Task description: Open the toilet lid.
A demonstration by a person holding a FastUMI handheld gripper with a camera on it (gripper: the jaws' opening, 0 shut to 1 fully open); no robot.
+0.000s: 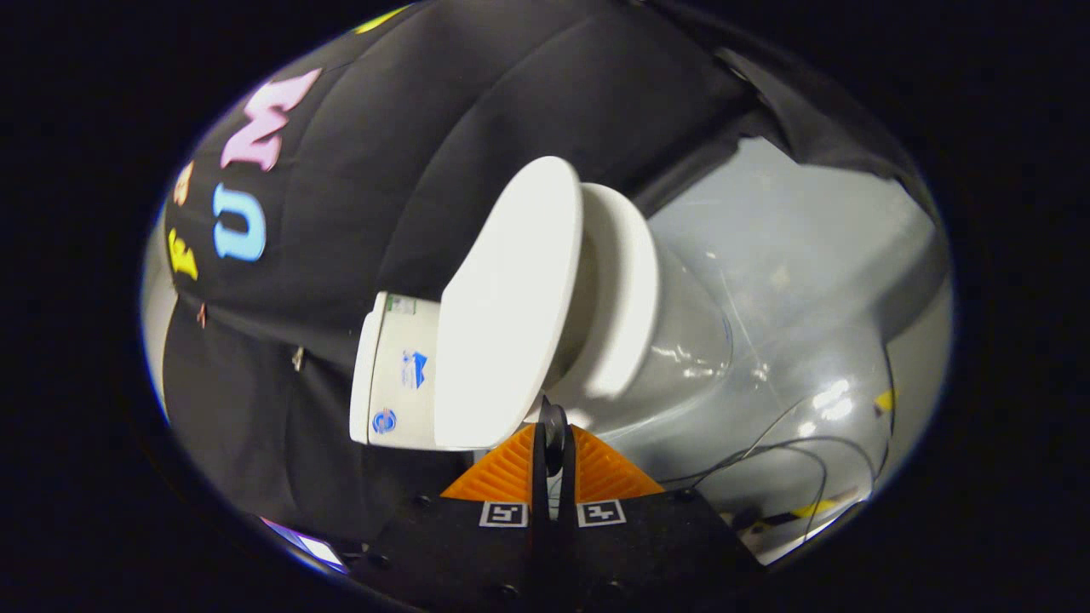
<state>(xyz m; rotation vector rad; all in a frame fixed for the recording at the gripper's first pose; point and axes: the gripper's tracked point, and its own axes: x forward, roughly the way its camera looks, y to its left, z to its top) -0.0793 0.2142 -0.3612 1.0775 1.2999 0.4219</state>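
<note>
just ahead of the closed tongs (553, 443), toilet lid (511, 306) raised off the seat (626, 289)

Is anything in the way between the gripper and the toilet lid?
Nothing visible is. The gripper has its fingers closed together with their tips right at the edge of the toilet lid, which is already lifted off the seat and tilted toward the tank.

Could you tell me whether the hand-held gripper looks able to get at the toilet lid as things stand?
Probably yes: the hand-held gripper, fingers closed together, sits right at the edge of the partly raised lid, with nothing between them.
</note>
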